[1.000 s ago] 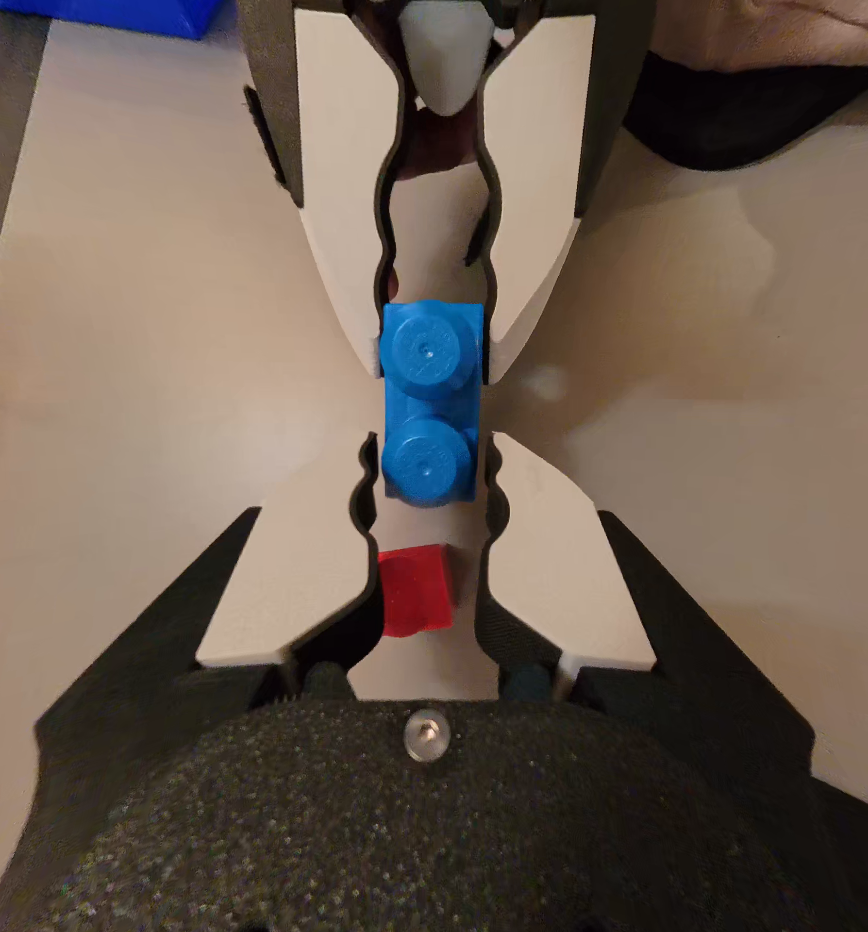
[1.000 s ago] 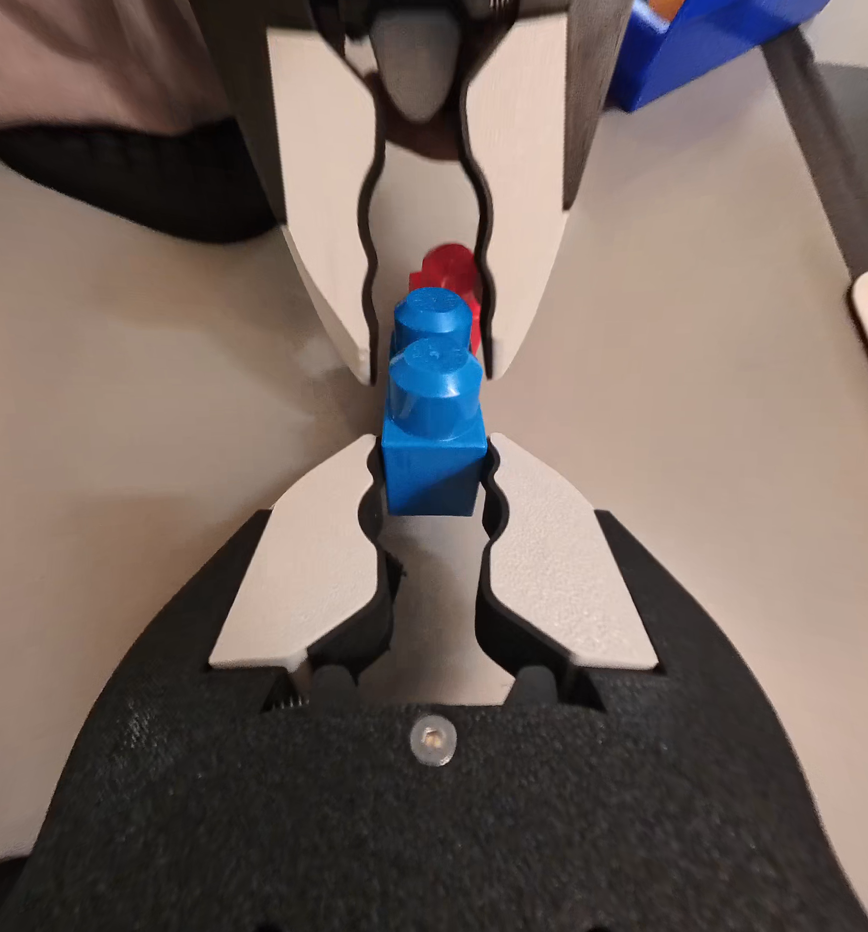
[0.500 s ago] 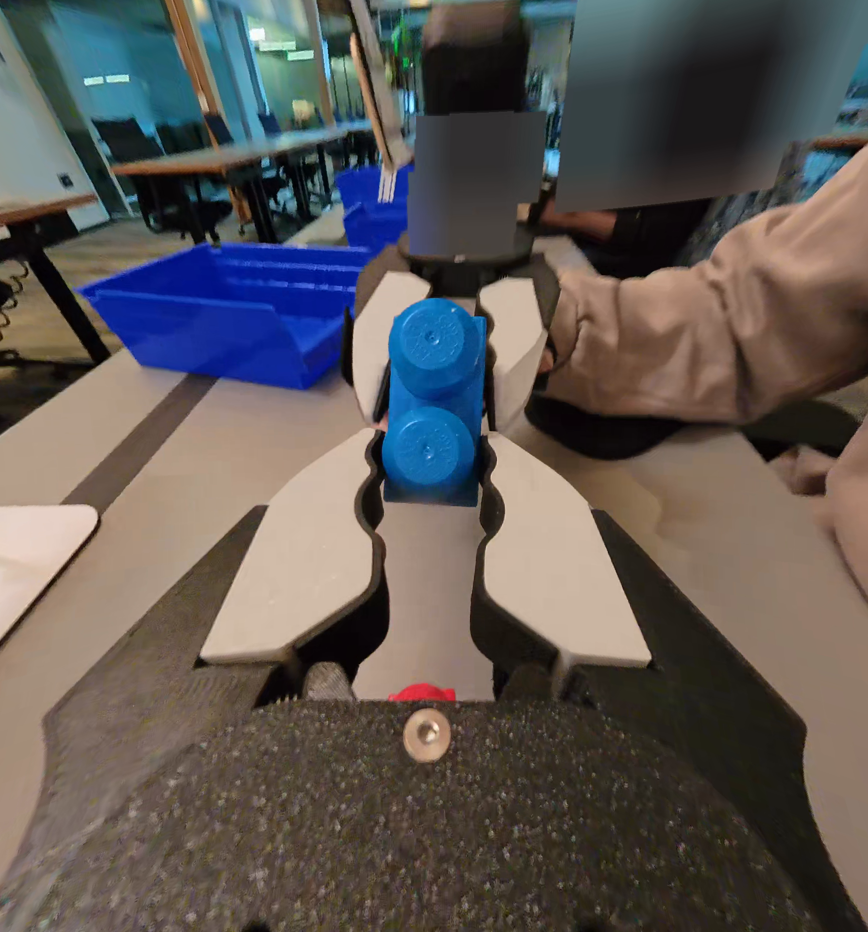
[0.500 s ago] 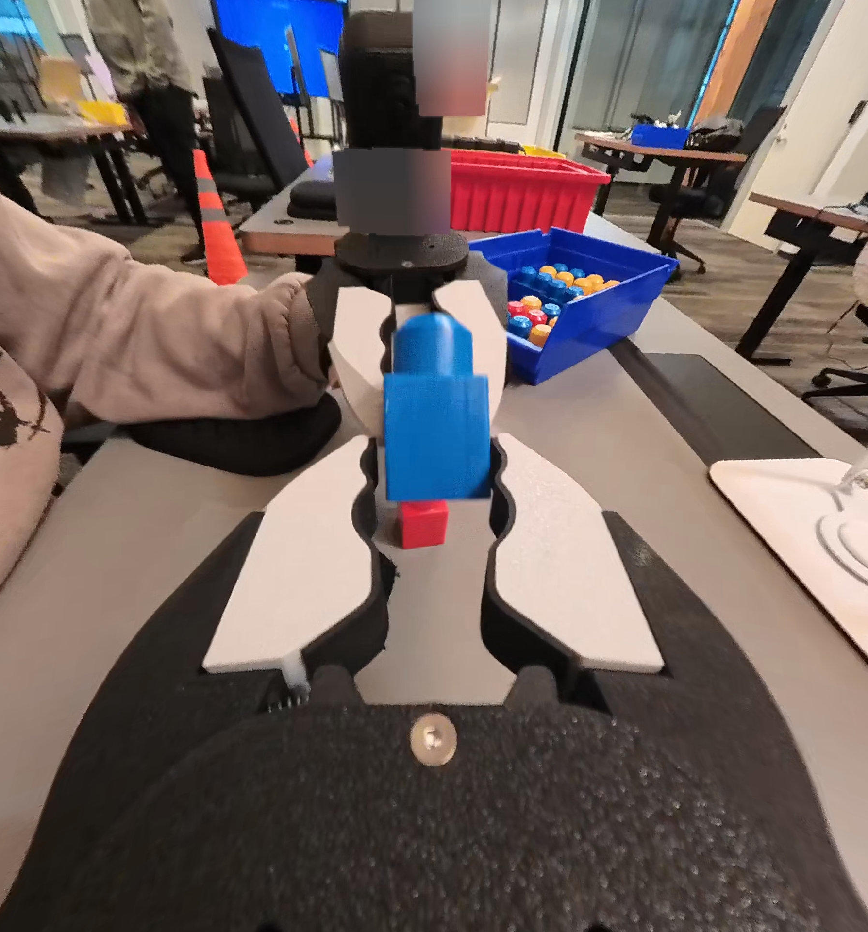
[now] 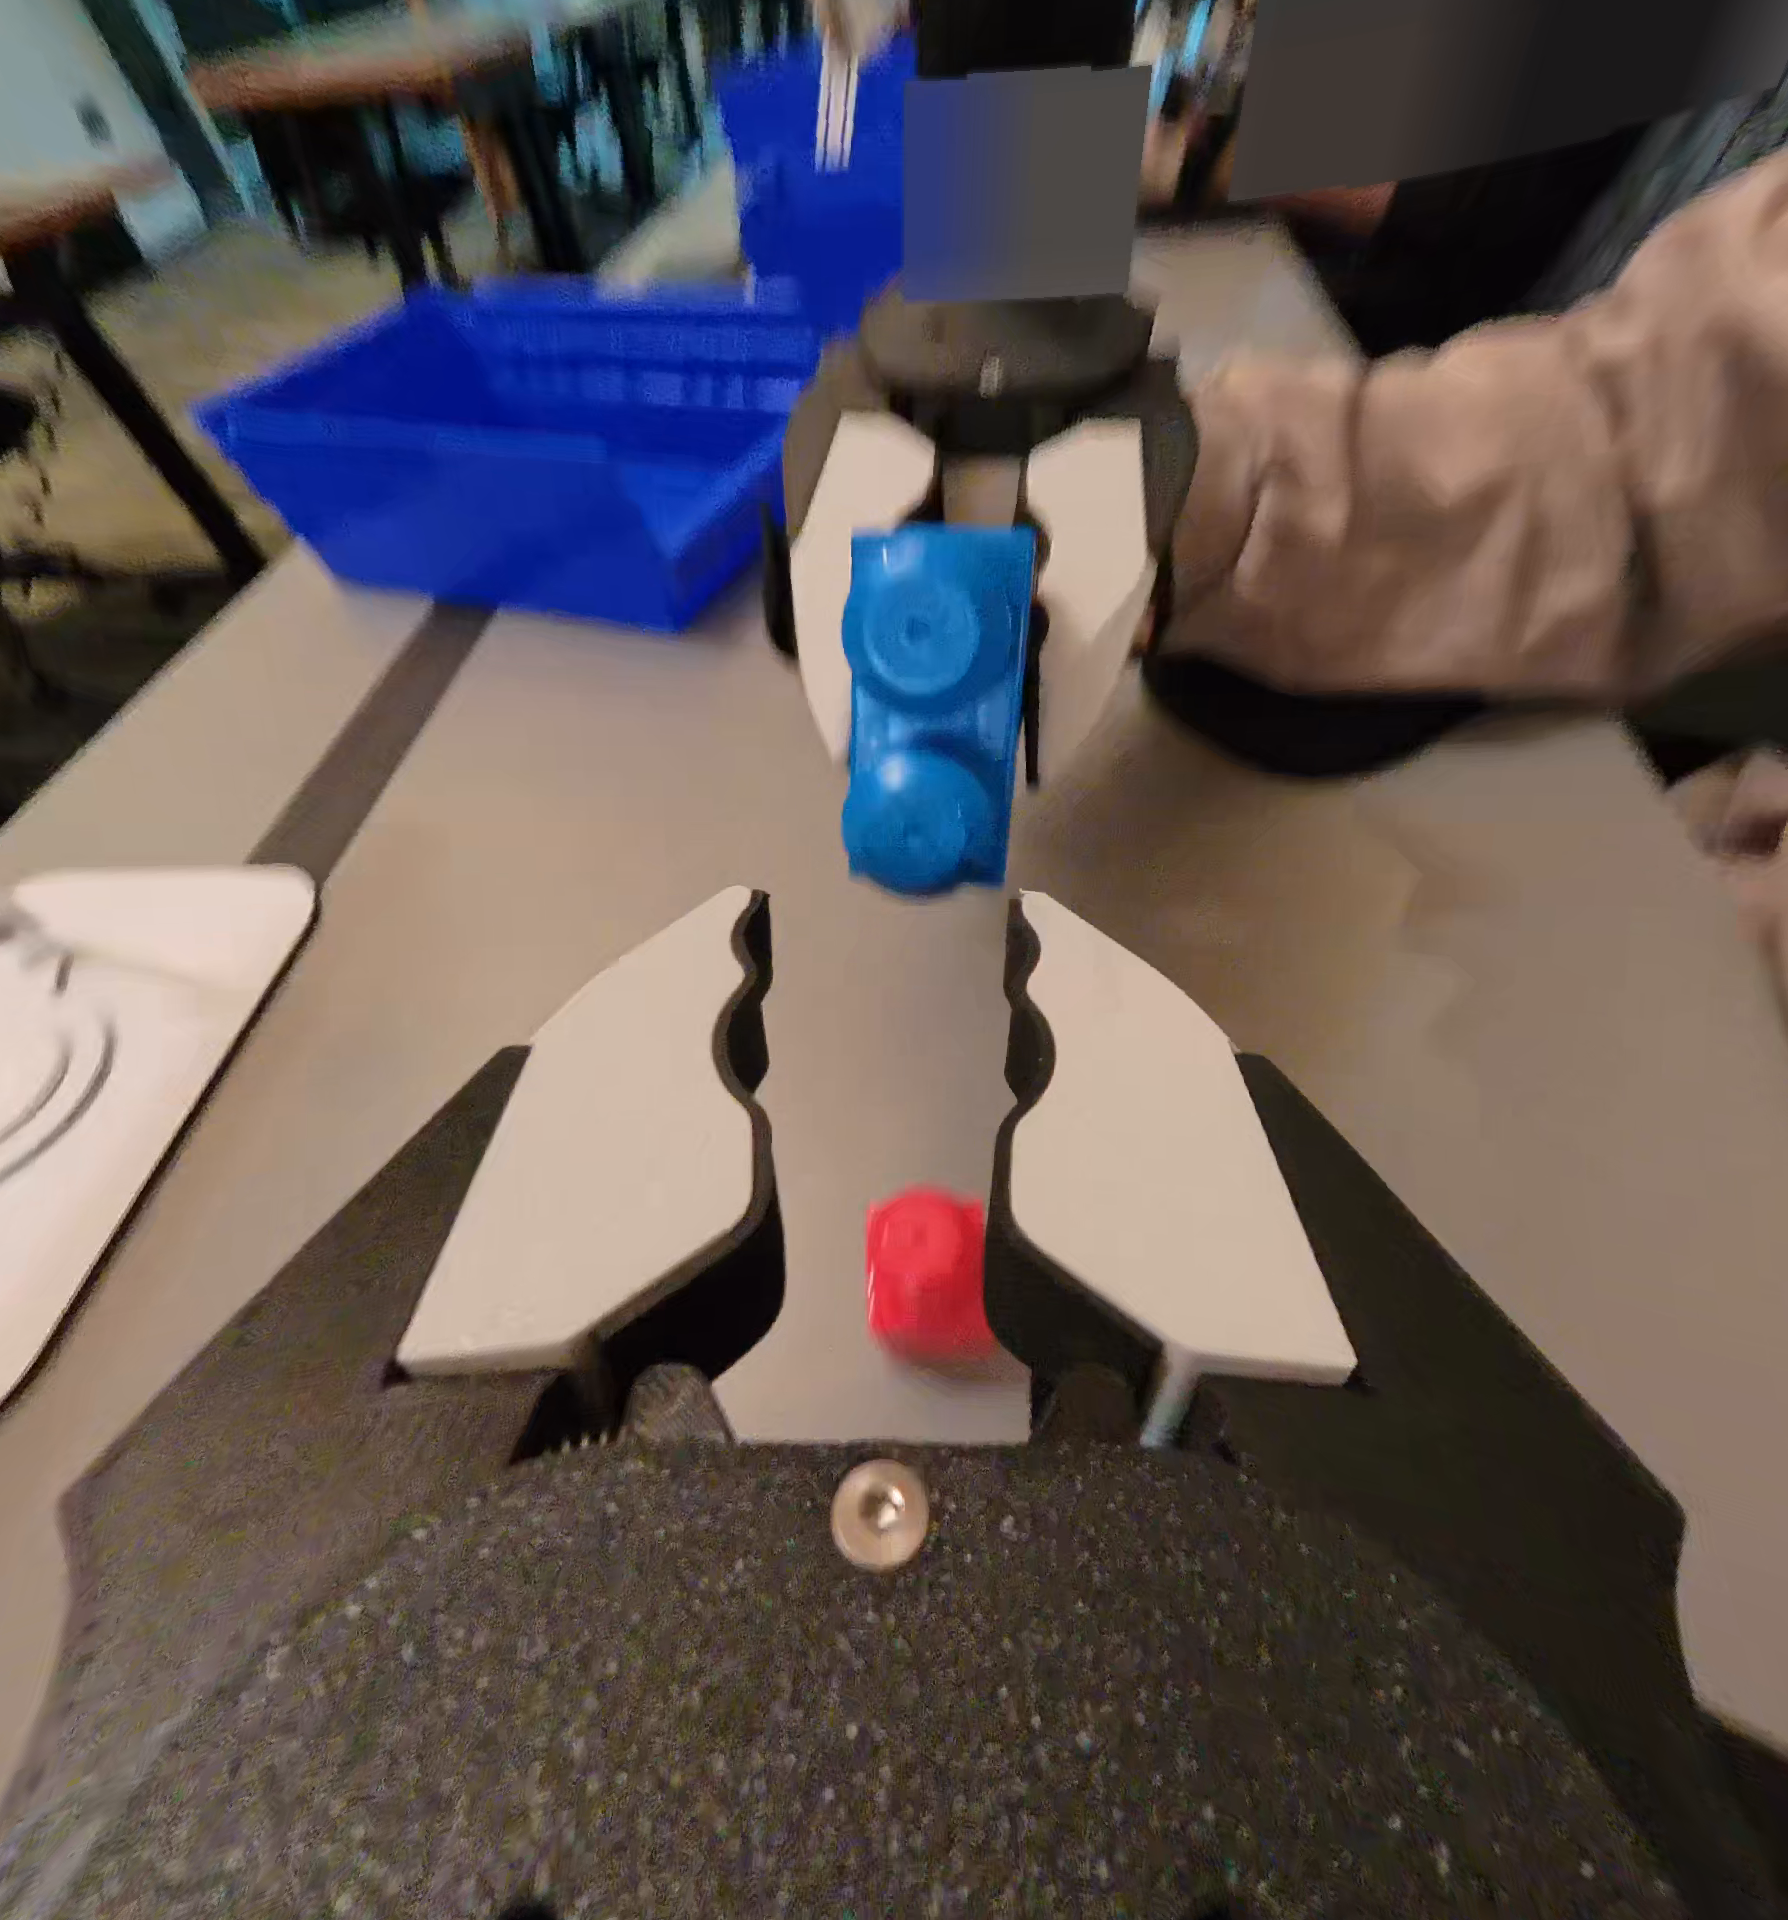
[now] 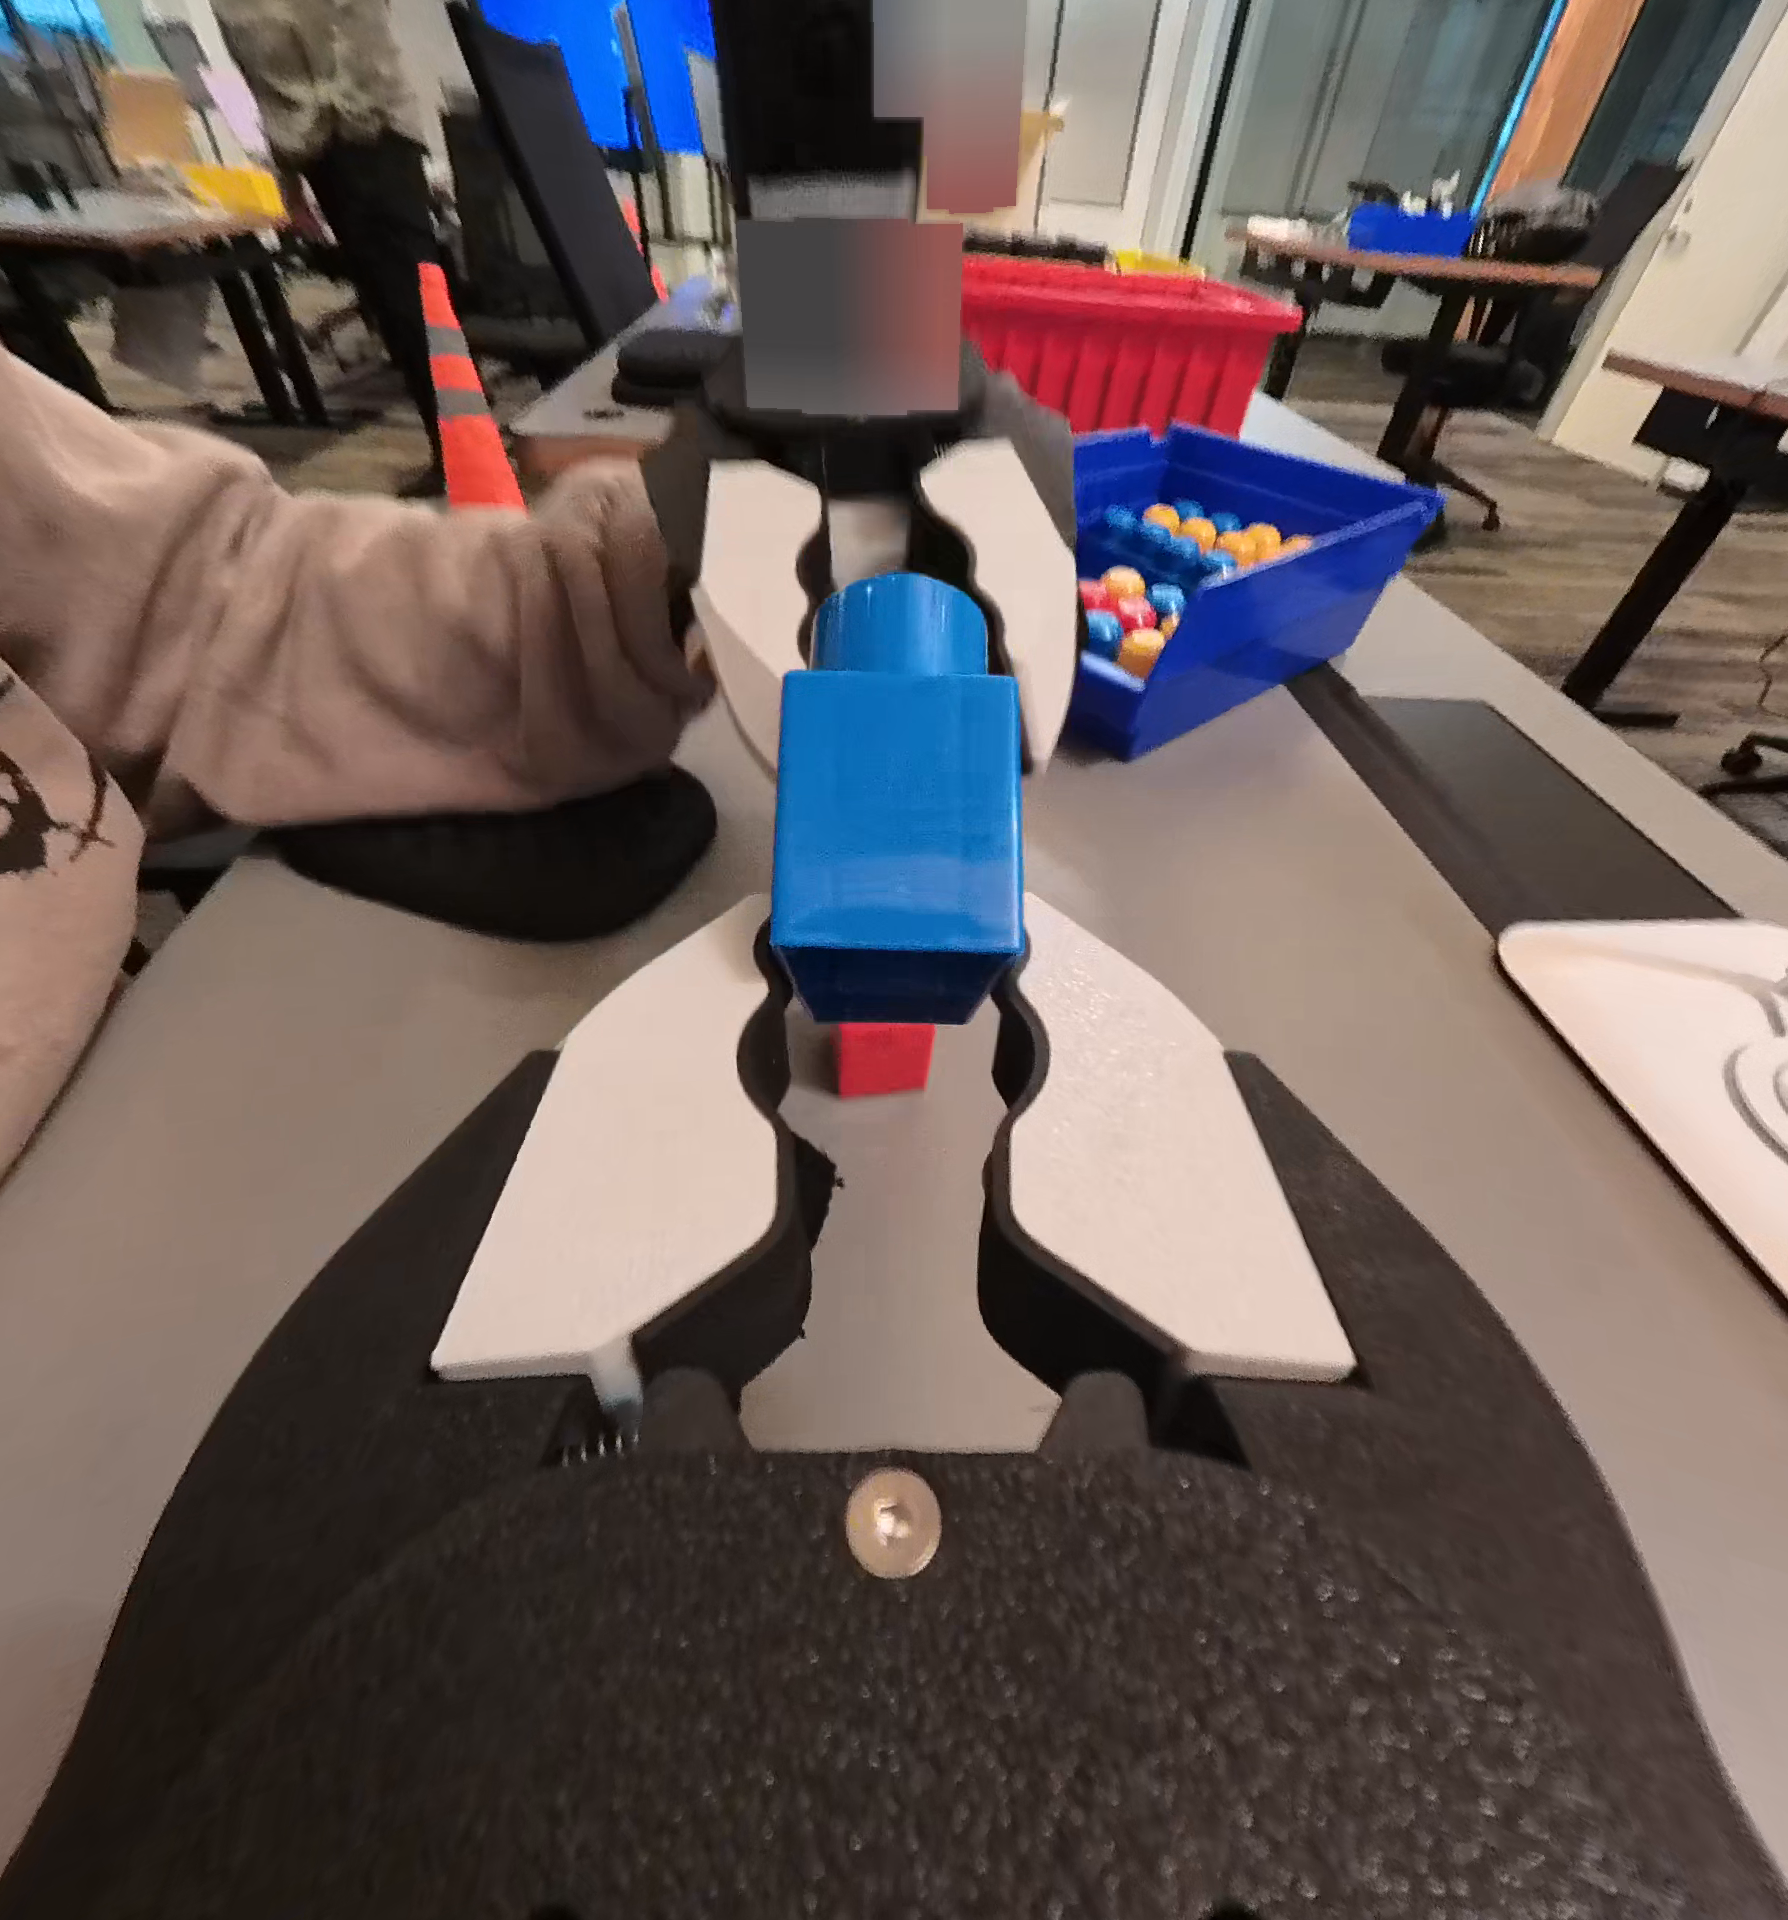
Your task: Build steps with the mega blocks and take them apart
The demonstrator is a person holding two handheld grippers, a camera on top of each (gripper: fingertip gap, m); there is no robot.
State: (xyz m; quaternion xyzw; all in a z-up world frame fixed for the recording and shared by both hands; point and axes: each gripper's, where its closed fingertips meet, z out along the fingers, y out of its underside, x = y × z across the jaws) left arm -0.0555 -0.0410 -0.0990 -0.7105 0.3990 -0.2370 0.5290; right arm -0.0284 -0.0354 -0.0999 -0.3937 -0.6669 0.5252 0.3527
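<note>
Half a second ago your left hand-held gripper also pinched the blue block; now its fingers are parted and it has backed off, the block just ahead of its tips. Your right hand-held gripper alone grips the blue block's far end, lifted off the table. The long axis runs straight between the two grippers, studs facing the left. The red block sits on the table below, nearer the left.

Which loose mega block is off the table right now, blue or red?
The blue block: clamped in the right gripper and lifted. The red block sits on the table, ungripped.
</note>
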